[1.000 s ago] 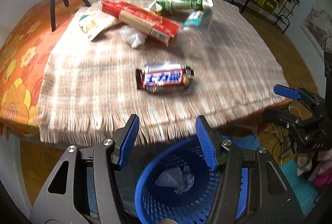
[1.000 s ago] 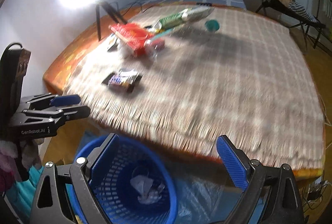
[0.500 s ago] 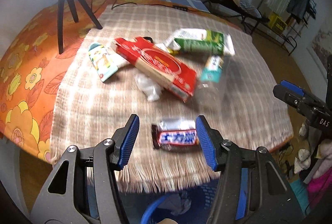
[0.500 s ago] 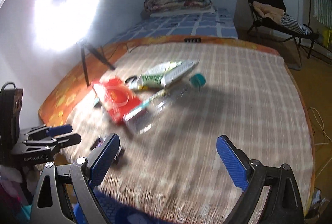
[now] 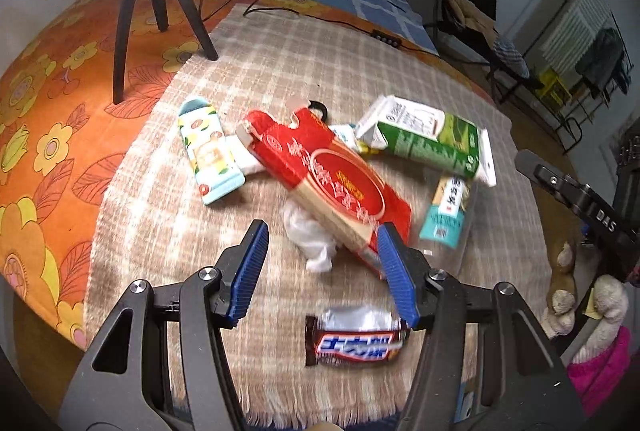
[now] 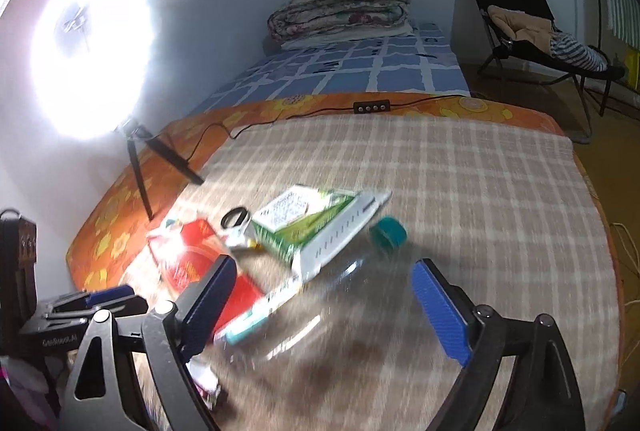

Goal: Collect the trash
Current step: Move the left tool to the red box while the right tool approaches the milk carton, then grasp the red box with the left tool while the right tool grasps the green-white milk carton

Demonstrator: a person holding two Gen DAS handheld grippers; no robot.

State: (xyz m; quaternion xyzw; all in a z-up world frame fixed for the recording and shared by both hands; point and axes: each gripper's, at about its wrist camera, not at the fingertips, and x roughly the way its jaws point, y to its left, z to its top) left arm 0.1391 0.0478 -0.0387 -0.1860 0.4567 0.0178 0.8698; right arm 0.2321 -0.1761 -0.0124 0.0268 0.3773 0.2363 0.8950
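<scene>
Blue-padded left gripper (image 5: pixel 320 271) spread wide, empty, over crumpled tissue (image 5: pixel 310 235) and red box (image 5: pixel 332 187); right gripper (image 6: pixel 324 307) also spread, empty, above clear bottle (image 6: pixel 320 307).

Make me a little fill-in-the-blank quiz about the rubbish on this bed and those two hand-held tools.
1. The crumpled white tissue lies against the ____ box.
2. The left tool is open and holds ____.
3. The clear plastic bottle lying in front of the right tool has a ____ cap.
4. The piece of trash nearest the blanket's fringed edge is the ____.

Missing words: red; nothing; teal; candy bar
</scene>
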